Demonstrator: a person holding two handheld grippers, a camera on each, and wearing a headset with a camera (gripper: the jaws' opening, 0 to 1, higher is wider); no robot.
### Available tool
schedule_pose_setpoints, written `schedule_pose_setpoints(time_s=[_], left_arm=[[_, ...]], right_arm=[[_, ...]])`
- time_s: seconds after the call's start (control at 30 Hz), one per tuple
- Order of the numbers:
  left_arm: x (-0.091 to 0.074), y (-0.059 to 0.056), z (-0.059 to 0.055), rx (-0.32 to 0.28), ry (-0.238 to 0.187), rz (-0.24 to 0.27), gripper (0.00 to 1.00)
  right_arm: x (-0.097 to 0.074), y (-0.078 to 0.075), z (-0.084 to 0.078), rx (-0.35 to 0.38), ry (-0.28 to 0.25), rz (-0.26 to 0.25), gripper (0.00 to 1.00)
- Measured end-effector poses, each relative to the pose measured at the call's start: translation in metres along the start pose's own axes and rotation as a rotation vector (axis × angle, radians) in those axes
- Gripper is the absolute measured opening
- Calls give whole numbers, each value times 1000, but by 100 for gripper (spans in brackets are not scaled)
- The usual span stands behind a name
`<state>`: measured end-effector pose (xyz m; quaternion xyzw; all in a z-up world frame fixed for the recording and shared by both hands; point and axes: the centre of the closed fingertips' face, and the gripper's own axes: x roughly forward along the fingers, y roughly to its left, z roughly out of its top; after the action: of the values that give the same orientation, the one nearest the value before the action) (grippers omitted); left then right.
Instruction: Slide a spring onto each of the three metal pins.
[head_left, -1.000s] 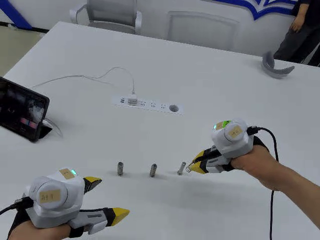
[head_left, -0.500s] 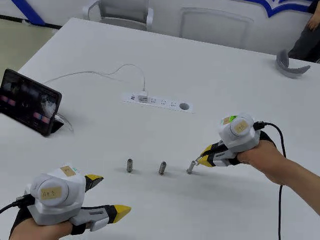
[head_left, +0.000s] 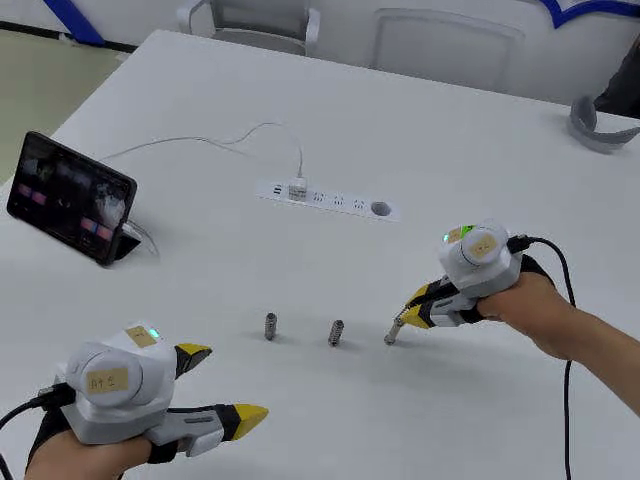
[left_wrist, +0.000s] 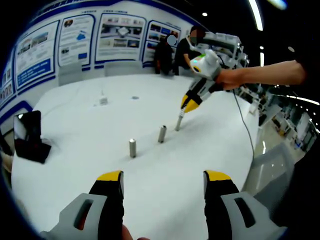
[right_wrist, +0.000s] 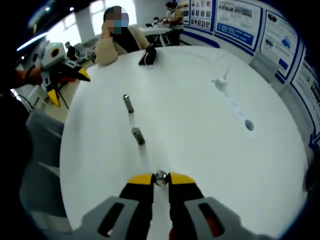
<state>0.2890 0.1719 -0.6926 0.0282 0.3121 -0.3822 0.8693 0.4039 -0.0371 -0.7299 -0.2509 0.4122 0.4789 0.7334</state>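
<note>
The right tongs (right_wrist: 160, 180) are pressed together on the top end of the third spring (head_left: 392, 332), which leans at the right end of the row. The left tongs (left_wrist: 163, 177) hang spread and empty. The spring looks light, slippery and easily kinked, so a gentle pinch near its end suits it. The middle pin (head_left: 336, 333) and left pin (head_left: 270, 326) stand just beside it on the smooth white surface (head_left: 450, 150). Beyond them lie a power strip (head_left: 325, 198) and a tablet (head_left: 70, 197).

Office/lab-type demo rm: big white meeting table (head_left: 430, 130) w/ grey office chairs (head_left: 250, 12), power strip (head_left: 327, 199) & tablet (head_left: 70, 196) on it, info posters (left_wrist: 120, 31) along walls, ceiling strip lights (left_wrist: 257, 12).
</note>
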Motion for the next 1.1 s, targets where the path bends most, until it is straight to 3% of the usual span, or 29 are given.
schedule_pose_setpoints(time_s=[0.5,1.1], left_arm=[[-2,0,8,-8,-24,5,70],[-10,8,4,-24,-19,30,70]], right_arm=[[11,0,-3,-3,16,15,13],[30,3,-11,-26,60,36,13]])
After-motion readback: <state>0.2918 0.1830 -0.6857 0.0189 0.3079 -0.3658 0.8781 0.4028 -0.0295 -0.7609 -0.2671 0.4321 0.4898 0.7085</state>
